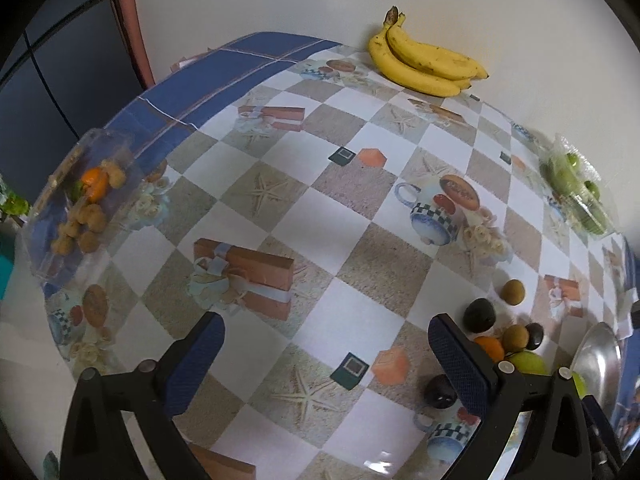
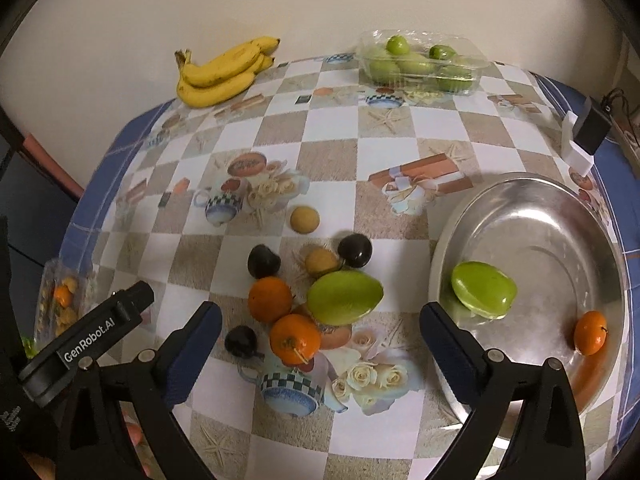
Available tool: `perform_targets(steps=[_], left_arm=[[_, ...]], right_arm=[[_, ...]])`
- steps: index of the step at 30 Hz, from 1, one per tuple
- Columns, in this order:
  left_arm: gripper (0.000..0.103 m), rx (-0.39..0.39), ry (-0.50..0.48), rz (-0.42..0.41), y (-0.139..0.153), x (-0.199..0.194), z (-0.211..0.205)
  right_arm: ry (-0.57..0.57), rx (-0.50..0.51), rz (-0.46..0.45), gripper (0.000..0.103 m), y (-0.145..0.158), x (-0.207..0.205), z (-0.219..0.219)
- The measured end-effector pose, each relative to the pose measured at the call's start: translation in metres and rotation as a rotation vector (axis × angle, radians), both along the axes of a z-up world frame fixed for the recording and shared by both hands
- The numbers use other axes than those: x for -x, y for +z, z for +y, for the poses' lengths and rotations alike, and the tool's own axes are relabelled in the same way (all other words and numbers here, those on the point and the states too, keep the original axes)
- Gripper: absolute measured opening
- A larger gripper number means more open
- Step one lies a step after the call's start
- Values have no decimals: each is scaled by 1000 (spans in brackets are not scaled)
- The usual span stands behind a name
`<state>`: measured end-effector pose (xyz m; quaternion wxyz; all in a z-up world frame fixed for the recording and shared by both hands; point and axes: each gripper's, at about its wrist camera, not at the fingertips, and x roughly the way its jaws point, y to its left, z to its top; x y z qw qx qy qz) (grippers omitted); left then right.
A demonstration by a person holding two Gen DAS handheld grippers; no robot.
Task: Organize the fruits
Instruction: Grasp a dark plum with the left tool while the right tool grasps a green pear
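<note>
In the right wrist view a metal bowl (image 2: pixel 560 216) at the right holds a green mango (image 2: pixel 483 289) and a small orange (image 2: pixel 589 332). Left of it a loose pile lies on the tablecloth: a green mango (image 2: pixel 345 297), two oranges (image 2: pixel 269 298) (image 2: pixel 295 338), three dark plums (image 2: pixel 262 261) (image 2: pixel 355 250) (image 2: pixel 240 341) and two tan round fruits (image 2: pixel 305 219) (image 2: pixel 321 261). My right gripper (image 2: pixel 320 332) is open and empty, hovering over the pile. My left gripper (image 1: pixel 326 340) is open and empty above bare cloth, with the pile (image 1: pixel 480 314) at its right finger.
A banana bunch (image 2: pixel 224 68) lies at the back by the wall. A clear tray of green fruits (image 2: pixel 420 62) stands at the back right. A clear box of small fruits (image 1: pixel 80 204) sits at the table's left edge. A black-and-white device (image 2: pixel 584 132) sits at the right edge.
</note>
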<state>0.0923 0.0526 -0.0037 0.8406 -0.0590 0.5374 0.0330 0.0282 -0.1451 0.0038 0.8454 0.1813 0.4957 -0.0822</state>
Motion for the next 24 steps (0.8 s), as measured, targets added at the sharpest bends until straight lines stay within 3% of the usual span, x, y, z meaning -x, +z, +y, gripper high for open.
perform_targets(steps=[7, 19, 24], left_arm=[[103, 91, -23, 23, -4, -8, -2], [101, 173, -183, 68, -4, -32, -44], [97, 190, -236, 90, -8, -42, -65]], right_arm=[[-40, -38, -38, 99, 5, -2, -14], [-82, 9, 0, 99, -10, -11, -27], [-64, 13, 17, 88, -17, -18, -24]])
